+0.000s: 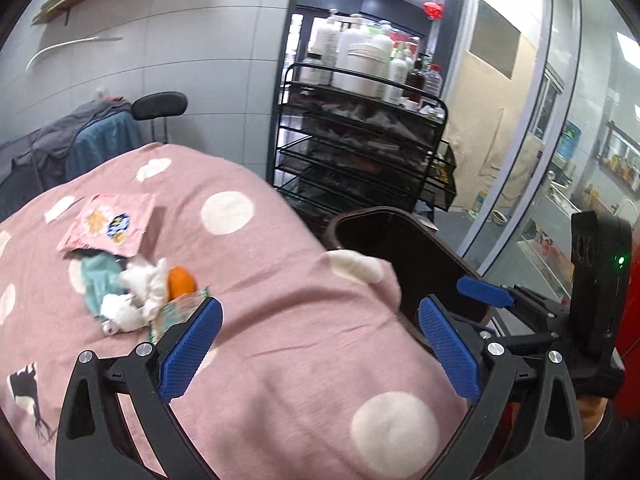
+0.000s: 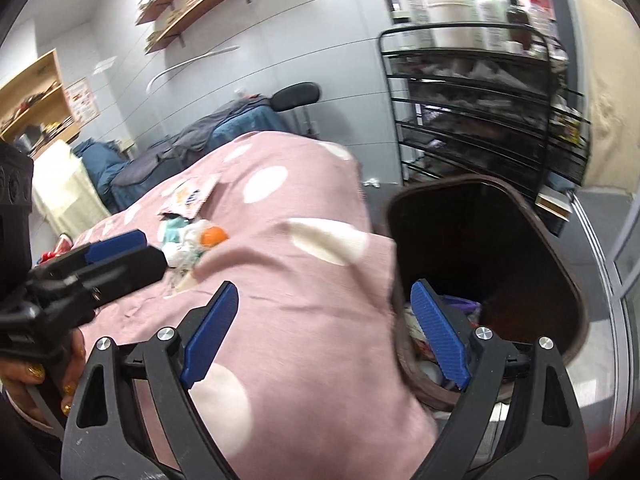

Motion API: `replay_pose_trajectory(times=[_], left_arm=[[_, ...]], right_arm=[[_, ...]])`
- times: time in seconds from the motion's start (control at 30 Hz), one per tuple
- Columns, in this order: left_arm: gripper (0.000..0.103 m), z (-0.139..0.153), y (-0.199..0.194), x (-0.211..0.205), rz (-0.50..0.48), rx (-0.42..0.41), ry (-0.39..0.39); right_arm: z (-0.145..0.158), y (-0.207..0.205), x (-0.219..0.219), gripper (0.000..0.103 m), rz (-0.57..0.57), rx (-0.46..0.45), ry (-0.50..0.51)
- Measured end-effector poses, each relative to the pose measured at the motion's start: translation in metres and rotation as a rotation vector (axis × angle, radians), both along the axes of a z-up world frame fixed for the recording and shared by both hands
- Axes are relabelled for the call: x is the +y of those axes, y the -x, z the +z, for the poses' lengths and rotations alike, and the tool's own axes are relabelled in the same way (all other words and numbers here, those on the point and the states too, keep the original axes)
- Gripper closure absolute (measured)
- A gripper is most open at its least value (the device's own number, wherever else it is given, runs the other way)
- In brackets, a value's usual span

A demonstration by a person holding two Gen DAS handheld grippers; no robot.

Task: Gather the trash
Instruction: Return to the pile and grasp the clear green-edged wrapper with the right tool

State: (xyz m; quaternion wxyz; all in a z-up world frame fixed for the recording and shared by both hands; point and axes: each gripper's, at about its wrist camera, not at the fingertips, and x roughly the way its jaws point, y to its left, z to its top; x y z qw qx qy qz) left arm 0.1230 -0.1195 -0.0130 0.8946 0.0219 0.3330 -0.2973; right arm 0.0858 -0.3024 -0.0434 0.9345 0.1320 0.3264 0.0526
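Nearby, wire rack (image 1: 360, 148) behind bin (image 2: 480, 248), trash pile (image 1: 136, 284) on cloth (image 1: 280, 280).

Left gripper (image 1: 320, 344): black plastic frame, blue ribbed finger pads (image 1: 192, 354), silver screws at pivots. Right gripper (image 2: 324, 334): identical build. Black camera block (image 1: 598, 280) mounted on it, green indicator lit. Left hand (image 2: 48, 376): bare skin, gold-painted nails.
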Motion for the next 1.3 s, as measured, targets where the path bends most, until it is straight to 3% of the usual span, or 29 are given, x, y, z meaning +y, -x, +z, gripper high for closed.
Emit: replay_pose_trajectory(times=[0.6,0.83,0.9,1.07,1.13,1.2,1.3], left_arm=[[0.006,-0.035,-0.030,0.136,0.265,0.093,-0.020],[0.007,-0.040,-0.046,0.165,0.321,0.133,0.000],[0.008,-0.041,-0.051,0.167,0.316,0.146,0.008],[0.017,-0.046,-0.063,0.159,0.280,0.170,-0.015],[0.021,-0.048,-0.070,0.155,0.261,0.180,-0.022],[0.026,-0.050,-0.077,0.150,0.245,0.195,-0.029],[0.035,-0.056,-0.090,0.142,0.218,0.223,-0.042]], right_arm=[[0.006,-0.072,0.092,0.015,0.249,0.062,0.093],[-0.006,-0.114,0.129,0.017,0.384,0.203,0.055],[-0.013,-0.126,0.142,0.027,0.407,0.243,0.074],[-0.032,-0.147,0.159,0.039,0.428,0.343,0.042],[-0.036,-0.152,0.165,0.050,0.422,0.354,0.059],[-0.040,-0.154,0.165,0.074,0.414,0.371,0.052],[-0.044,-0.153,0.157,0.085,0.411,0.382,-0.015]])
